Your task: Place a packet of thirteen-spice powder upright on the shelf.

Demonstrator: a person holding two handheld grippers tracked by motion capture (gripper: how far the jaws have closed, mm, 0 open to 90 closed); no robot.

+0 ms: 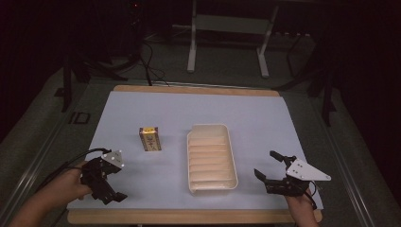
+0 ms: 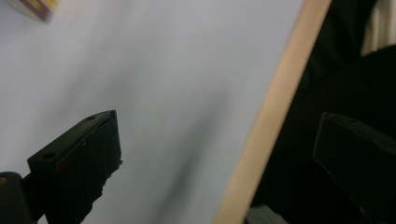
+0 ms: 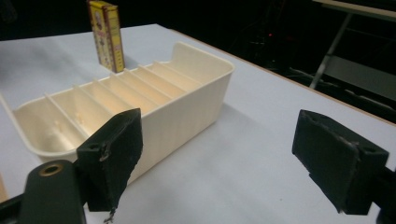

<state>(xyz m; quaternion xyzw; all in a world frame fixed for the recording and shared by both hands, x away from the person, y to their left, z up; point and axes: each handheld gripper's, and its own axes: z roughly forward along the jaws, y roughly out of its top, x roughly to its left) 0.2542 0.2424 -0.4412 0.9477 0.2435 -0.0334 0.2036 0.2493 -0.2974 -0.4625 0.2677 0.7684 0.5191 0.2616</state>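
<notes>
Two grippers, left gripper (image 1: 113, 189) and right gripper (image 1: 268, 165), rest with jaws apart, empty, flanking the cream ribbed plastic tray (image 1: 212, 158); yellow upright carton (image 1: 150, 138) stands near it.

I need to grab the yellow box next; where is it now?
In the high view the yellow box stands upright on the white mat, just left of the cream tray, ahead of the left gripper.

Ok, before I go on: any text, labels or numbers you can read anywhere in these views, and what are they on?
"ID": pale marking on the dark floor left of the table.
Yellow box, standing beside the cream tray: printed panels on its faces, seen closer in the right gripper view, too blurred to read.
Tray, left tool and right tool: no writing visible.
</notes>
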